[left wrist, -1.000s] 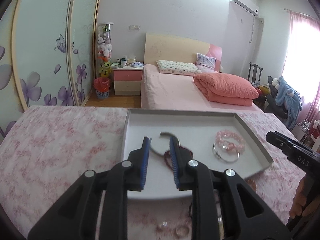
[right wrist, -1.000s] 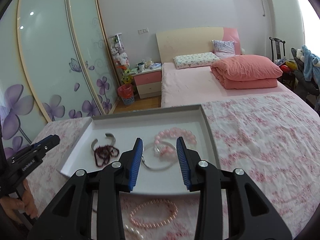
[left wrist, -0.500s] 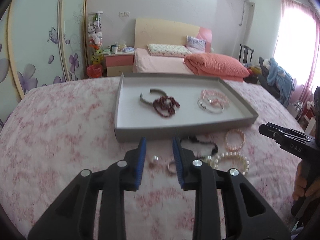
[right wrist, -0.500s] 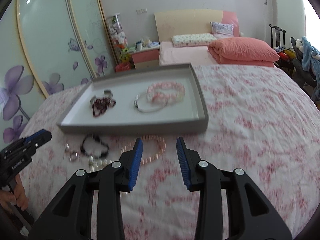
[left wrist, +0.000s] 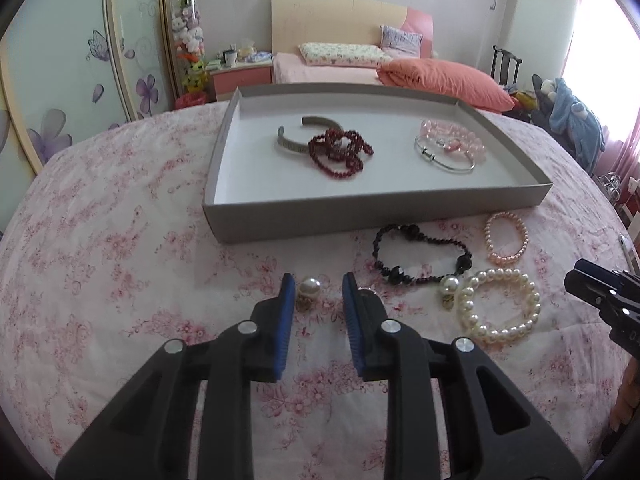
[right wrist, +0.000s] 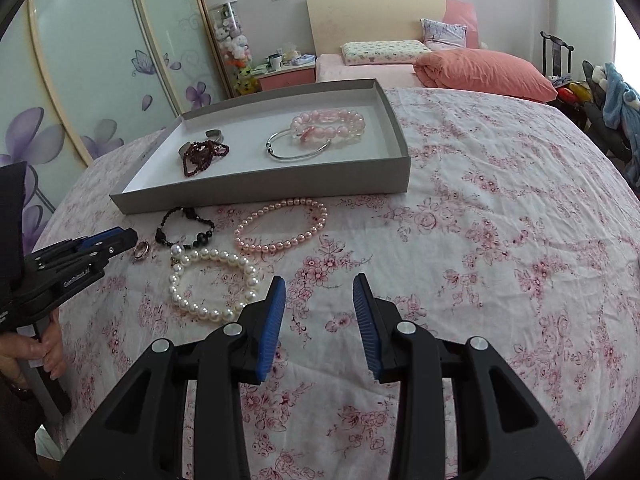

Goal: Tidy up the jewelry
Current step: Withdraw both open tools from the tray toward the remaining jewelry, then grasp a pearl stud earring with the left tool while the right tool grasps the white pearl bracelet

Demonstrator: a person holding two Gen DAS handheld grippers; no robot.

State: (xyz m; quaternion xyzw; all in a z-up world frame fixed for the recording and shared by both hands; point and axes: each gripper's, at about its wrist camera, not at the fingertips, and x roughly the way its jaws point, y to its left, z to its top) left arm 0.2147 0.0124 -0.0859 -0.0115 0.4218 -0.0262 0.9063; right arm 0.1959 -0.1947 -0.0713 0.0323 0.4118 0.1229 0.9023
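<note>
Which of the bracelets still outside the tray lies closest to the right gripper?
The white pearl bracelet, just left of the right gripper. The pink pearl bracelet and black bead bracelet lie farther off, by the tray.

The cloth [right wrist: 480,220] was white with a pink floral print. The tray [left wrist: 360,210] was grey outside, white inside. In it lay dark red beads [left wrist: 340,152] and a translucent pink bracelet [left wrist: 456,140]. Outside lay a black bracelet [left wrist: 420,256], a salmon-pink pearl strand [right wrist: 280,226] and a white pearl bracelet [right wrist: 212,280].
</note>
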